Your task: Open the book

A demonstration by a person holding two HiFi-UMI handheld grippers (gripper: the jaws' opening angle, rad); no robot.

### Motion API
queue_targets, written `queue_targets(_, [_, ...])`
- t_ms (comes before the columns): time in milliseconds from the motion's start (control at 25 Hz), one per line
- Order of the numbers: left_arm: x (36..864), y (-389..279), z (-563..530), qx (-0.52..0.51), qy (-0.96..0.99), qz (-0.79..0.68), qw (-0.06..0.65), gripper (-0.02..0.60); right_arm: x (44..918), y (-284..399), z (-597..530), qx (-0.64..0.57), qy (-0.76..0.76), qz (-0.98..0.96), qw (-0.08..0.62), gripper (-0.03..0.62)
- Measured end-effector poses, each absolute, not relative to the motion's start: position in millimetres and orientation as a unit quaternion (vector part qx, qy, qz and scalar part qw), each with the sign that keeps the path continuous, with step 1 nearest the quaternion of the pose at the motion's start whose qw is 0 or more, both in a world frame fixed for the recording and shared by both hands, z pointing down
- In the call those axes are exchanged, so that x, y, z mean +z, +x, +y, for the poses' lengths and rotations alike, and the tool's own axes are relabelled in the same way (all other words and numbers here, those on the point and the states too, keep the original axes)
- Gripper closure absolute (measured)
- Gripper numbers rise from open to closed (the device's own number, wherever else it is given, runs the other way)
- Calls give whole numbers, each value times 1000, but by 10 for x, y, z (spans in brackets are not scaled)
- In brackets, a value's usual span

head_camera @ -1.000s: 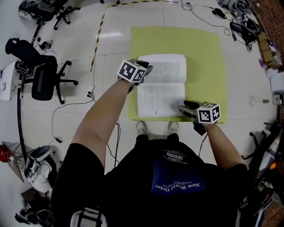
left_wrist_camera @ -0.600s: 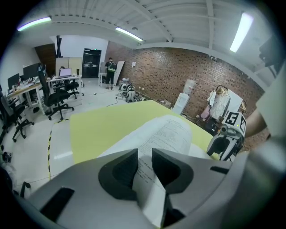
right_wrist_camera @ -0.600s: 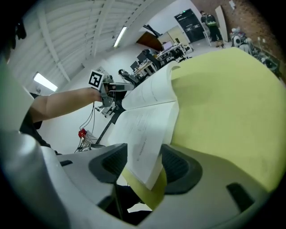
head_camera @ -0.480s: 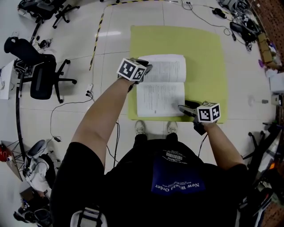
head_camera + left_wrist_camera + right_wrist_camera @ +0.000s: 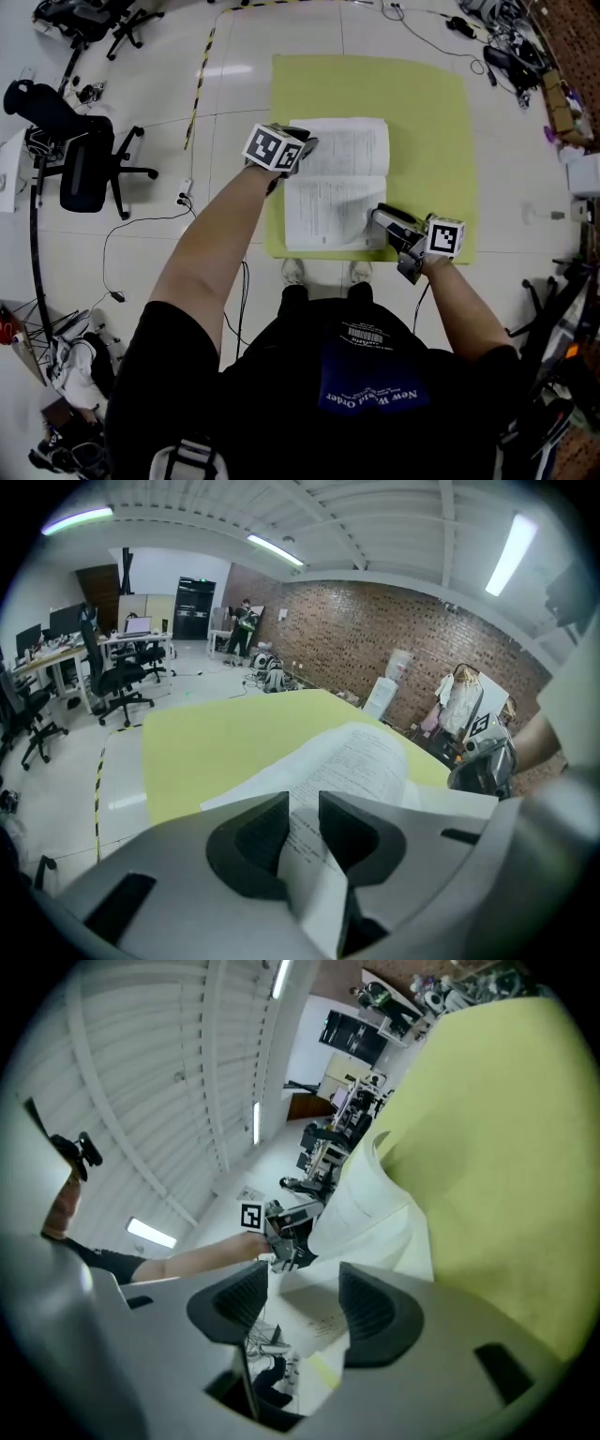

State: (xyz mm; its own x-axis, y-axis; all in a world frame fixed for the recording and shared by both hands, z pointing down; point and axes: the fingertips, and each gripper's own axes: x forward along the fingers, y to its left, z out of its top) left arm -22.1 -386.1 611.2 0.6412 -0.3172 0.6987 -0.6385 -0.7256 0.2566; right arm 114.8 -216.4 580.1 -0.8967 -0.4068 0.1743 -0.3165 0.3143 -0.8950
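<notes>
The right hand-held gripper (image 5: 378,217) has swung away from the near edge of the tabletop (image 5: 431,122), its parted jaws now over the book's (image 5: 342,159) near page, which curls slightly.

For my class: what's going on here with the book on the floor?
A person stands over a yellow-green mat on the floor, with a two-jaw gripper in each hand. The book lies open on the mat. The left gripper is shut on the book at its left page edge. The right gripper is open, jaws apart at the near right corner of the page.
</notes>
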Motion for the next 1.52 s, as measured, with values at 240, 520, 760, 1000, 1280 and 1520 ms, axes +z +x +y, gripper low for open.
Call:
queue_targets(240, [6152,-242,-3921,298,875,-275,265,491,5452,932,-2687,-490,-243,825,138,365])
queue_targets(520, [6079,-490,-4030,226,872,-290,324,491,5353,778,-3348,-449,-282,833,156,384])
queue_targets(760, [5895,-985,-4038,183,865,-324,336,491,5251,1024,-3784,-462,-338,784,241,382])
queue_targets(1000, [5568,-1475,-3940,123,863,-358,335,491,5266,1075,-4024,-464,-380,755,265,382])
queue_targets(1280, [5336,-1671,-3485,78,862,-372,335,491,5357,817,-3898,-457,-361,792,184,382])
queue_targets(1520, [5195,-1429,-3013,31,867,-356,348,491,5138,1007,-3646,-446,-367,794,190,382])
